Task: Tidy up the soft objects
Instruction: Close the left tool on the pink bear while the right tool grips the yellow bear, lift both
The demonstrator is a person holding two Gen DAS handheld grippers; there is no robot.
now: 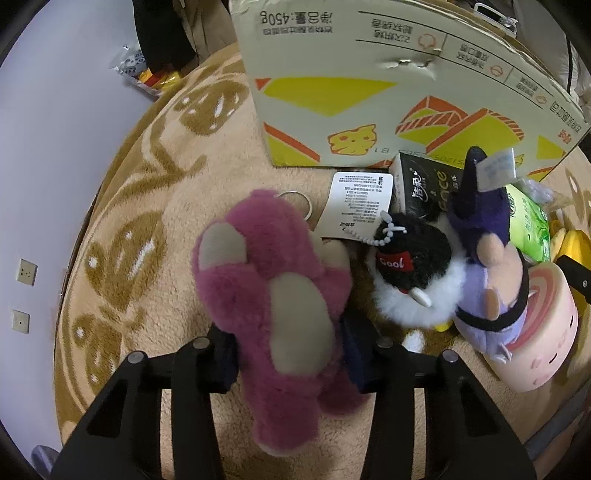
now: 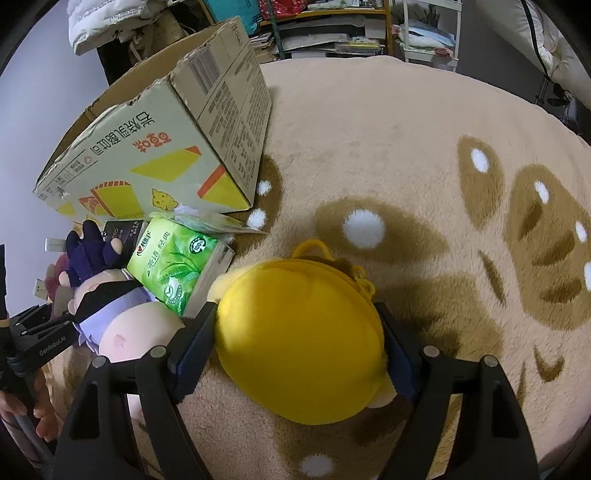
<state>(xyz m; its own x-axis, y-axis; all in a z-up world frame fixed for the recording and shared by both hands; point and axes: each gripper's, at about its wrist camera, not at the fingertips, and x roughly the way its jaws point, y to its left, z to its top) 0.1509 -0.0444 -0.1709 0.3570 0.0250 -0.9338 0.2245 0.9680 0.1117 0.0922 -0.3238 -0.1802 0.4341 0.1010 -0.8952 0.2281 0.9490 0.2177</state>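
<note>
My left gripper (image 1: 288,350) is shut on a pink plush bear (image 1: 273,280), which hangs head down over the rug. Beside it lie a black-and-white fluffy plush (image 1: 413,280) with a red "Cool" tag and a purple-hatted plush doll (image 1: 495,266) leaning on a pink round plush (image 1: 546,332). My right gripper (image 2: 299,350) is shut on a round yellow plush (image 2: 299,332), held just above the rug. The open cardboard box (image 1: 369,81) stands behind the toys; it also shows in the right wrist view (image 2: 155,140).
A green tissue pack (image 2: 177,266) and a black tissue pack (image 1: 424,184) lie against the box. A paper tag (image 1: 358,199) lies by the bear. The beige patterned rug (image 2: 406,147) spreads to the right. Shelves (image 2: 332,29) stand at the back; a wall (image 1: 44,147) is on the left.
</note>
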